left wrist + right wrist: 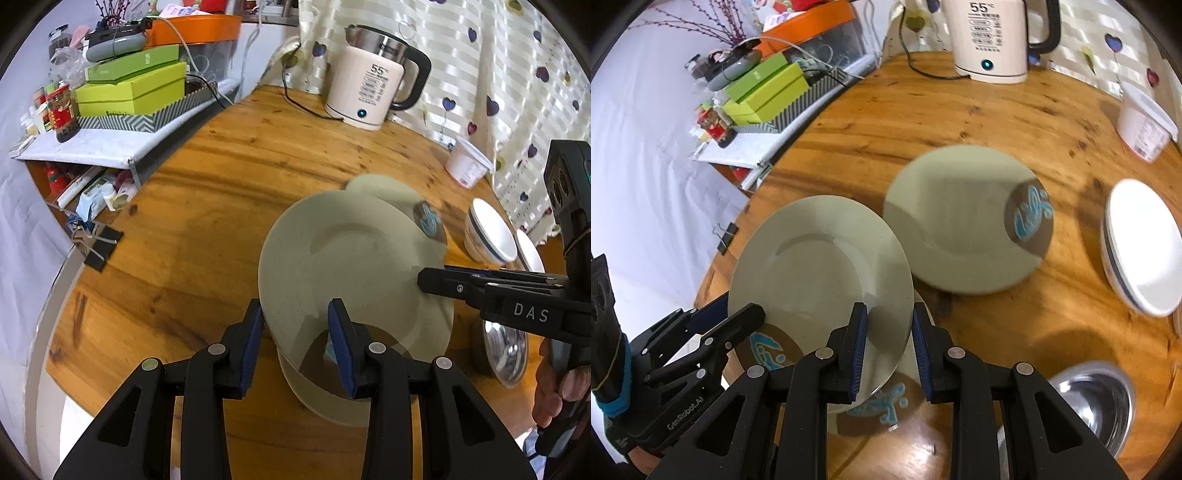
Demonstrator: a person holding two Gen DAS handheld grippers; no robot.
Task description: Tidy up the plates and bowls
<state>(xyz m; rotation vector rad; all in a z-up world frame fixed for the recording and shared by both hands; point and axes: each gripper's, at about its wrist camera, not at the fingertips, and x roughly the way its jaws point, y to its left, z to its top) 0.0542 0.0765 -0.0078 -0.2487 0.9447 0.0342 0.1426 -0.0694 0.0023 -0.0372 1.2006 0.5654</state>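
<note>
Plate (820, 266) over plate (875, 402); kettle (990, 40) behind.
</note>
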